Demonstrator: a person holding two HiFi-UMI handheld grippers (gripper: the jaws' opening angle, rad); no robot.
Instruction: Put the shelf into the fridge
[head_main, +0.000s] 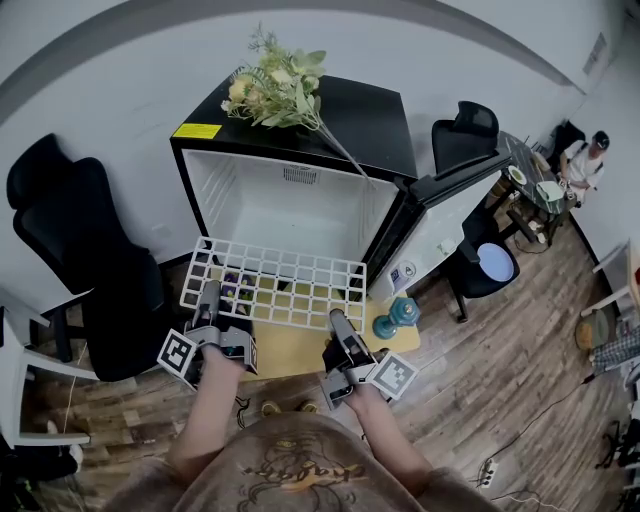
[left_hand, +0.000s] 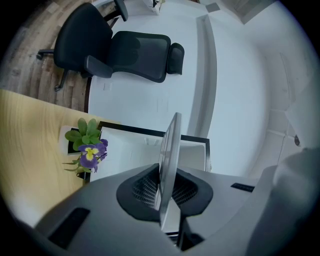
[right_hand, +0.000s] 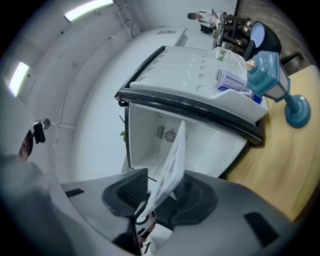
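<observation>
A white wire grid shelf (head_main: 275, 282) lies roughly level in front of the open black mini fridge (head_main: 290, 205), whose white inside is bare. My left gripper (head_main: 210, 297) is shut on the shelf's near left edge; in the left gripper view both pads (left_hand: 142, 190) press on the shelf (left_hand: 170, 150), seen edge-on. My right gripper (head_main: 338, 322) is at the near right edge. In the right gripper view the shelf (right_hand: 172, 160) runs tilted between the jaws, with a gap to the left pad (right_hand: 125, 192), so that gripper (right_hand: 162, 192) is open.
The fridge door (head_main: 450, 200) stands open to the right, with items in its racks. A yellow table (head_main: 290, 350) below the shelf carries a teal lantern (head_main: 395, 315) and a small purple flower pot (left_hand: 90, 150). Flowers (head_main: 275, 90) lie on the fridge top. Black chairs (head_main: 70, 230) (head_main: 480, 250) flank it.
</observation>
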